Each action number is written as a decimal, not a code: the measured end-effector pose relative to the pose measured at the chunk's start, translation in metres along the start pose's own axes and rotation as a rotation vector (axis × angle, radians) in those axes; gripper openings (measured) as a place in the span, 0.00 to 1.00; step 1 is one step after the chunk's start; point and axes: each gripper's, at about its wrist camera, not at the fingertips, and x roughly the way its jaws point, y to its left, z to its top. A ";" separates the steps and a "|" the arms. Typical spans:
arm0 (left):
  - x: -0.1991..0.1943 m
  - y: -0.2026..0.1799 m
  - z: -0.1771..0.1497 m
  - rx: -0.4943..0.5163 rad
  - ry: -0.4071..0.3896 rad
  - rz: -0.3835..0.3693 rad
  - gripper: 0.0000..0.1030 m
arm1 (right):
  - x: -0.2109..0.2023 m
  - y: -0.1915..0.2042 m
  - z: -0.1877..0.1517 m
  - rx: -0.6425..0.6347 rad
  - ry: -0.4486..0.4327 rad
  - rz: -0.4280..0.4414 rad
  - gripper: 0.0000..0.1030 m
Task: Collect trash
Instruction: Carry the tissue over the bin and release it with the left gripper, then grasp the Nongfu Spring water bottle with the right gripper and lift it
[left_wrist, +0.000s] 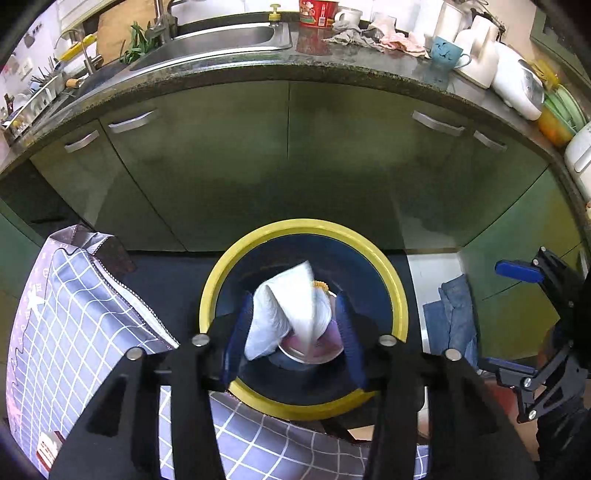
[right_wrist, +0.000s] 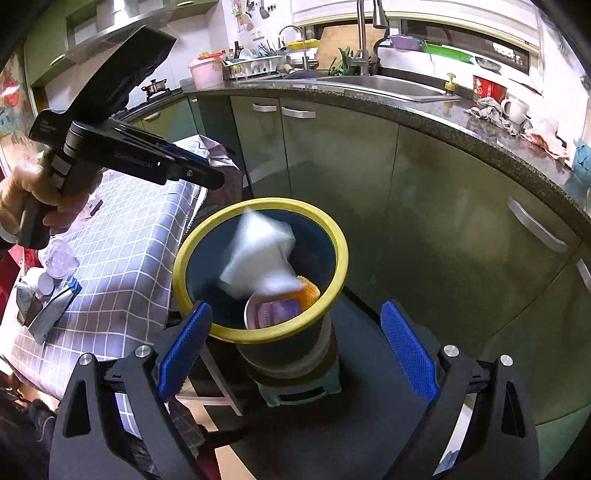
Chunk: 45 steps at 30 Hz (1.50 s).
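My left gripper has its blue pads spread, one on each side of a white plastic bag without visibly pinching it. In the right wrist view that bag is motion-blurred above the mouth of the yellow-rimmed bin; whether anything supports it I cannot tell. My right gripper is spread wide and empty, pads apart at 6 o'clock of the bin. Inside the bin lie a white cup with a purple label and an orange scrap. The bin stands on a green stool. At 9 o'clock is a table with a grid-pattern cloth. At 12 o'clock, green cabinets under a counter with a steel sink.
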 end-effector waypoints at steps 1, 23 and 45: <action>-0.004 0.000 -0.002 -0.002 -0.004 -0.001 0.52 | 0.000 0.000 0.000 0.000 0.000 0.000 0.89; -0.273 0.093 -0.266 -0.442 -0.305 0.207 0.67 | 0.029 0.206 0.048 -0.415 -0.001 0.464 0.89; -0.294 0.119 -0.407 -0.699 -0.351 0.246 0.68 | 0.144 0.406 0.075 -0.833 0.336 0.691 0.81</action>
